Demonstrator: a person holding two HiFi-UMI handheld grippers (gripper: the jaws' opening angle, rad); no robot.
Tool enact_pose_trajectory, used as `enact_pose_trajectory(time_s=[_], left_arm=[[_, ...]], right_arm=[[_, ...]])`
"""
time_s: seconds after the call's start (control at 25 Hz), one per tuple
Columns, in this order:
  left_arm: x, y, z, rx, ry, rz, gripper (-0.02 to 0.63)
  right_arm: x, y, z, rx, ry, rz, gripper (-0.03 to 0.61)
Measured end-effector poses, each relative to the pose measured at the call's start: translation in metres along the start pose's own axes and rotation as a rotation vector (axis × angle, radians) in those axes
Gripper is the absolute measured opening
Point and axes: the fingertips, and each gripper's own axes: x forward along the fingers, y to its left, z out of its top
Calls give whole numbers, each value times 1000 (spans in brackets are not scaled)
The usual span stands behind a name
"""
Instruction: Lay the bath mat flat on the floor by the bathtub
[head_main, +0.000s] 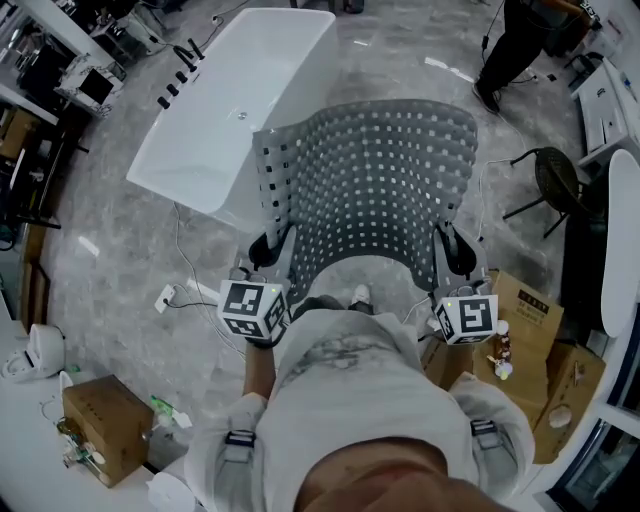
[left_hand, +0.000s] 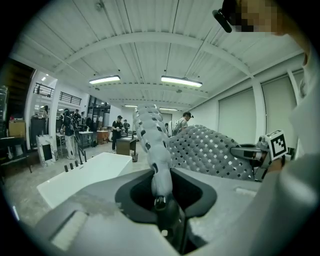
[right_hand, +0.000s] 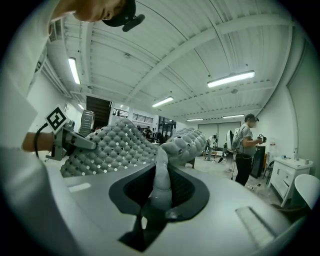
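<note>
The grey bath mat (head_main: 375, 180), dotted with square holes, hangs spread in the air in front of me, just right of the white bathtub (head_main: 230, 130). My left gripper (head_main: 278, 248) is shut on the mat's near left corner, and my right gripper (head_main: 447, 250) is shut on its near right corner. In the left gripper view the mat's edge (left_hand: 155, 150) rises from between the jaws (left_hand: 159, 197), with the tub (left_hand: 85, 175) beyond. From the right gripper (right_hand: 159, 197) the mat (right_hand: 120, 145) stretches left towards the other gripper (right_hand: 70, 140).
Cardboard boxes (head_main: 530, 320) stand at my right, another box (head_main: 105, 425) at lower left. A power strip with cables (head_main: 165, 297) lies on the marble floor near the tub. A black chair (head_main: 555, 180) and a standing person (head_main: 520, 45) are at the far right.
</note>
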Motion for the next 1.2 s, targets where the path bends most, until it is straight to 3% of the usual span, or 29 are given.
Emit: enact_pose_trajectory(time_s=[0.2,0.64,0.72,0.84,0.92,1.0,1.2], left_arm=[[61,-2,14,7,3,23,80],[146,67,27,-10,15,2,80],[105,48,9,1,4,3,80],[-64,-37,-56,55,-46,32,80],[-137,-68,-82,82,-67,40,80],[-145,-66,-84,86,-63,31,80],[-96,-29,-63,87,-46,-2,80]], right_arm=[[42,-52,-9,21,2,12,63],[147,-69,-8,1,26,5,63],[102,-47,-16,2,13,-1,63],[-78,37,-44,5,-59,2,63],[-152,76,-55,5,-92,-2,63],[-158,84,-55,5,-91,-13,63],[-102,70,-46,11,-64,-45,63]])
